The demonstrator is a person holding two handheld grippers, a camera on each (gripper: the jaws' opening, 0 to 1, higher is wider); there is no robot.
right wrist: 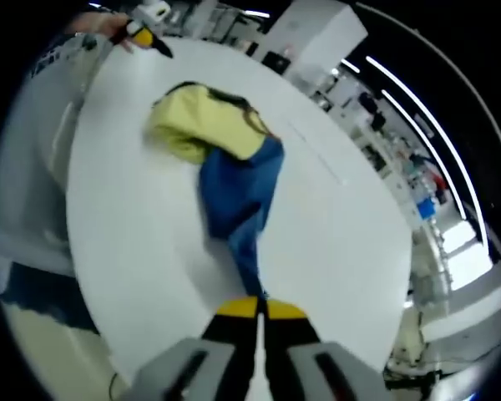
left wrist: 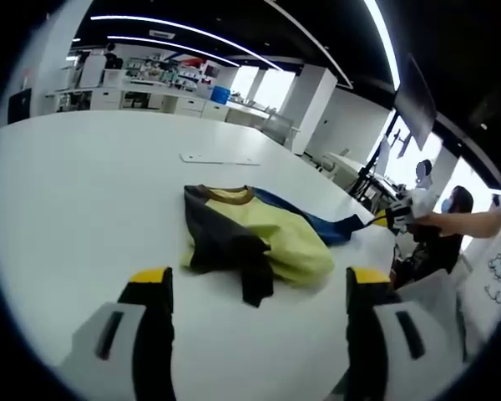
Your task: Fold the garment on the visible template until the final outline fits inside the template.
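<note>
Right gripper view: right gripper (right wrist: 260, 311) clamped, seemingly on crumpled garment's (right wrist: 234, 167) blue tip; left gripper (left wrist: 259, 288) wide apart, empty.

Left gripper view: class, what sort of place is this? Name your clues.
Probably an open-plan office or lab: a big white table holding a garment, white counters with shelves behind, and long ceiling light strips.

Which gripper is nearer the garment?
Right. The right gripper has its fingers shut on the garment's blue sleeve end; the left gripper hovers open, short of the crumpled garment, not touching.
</note>
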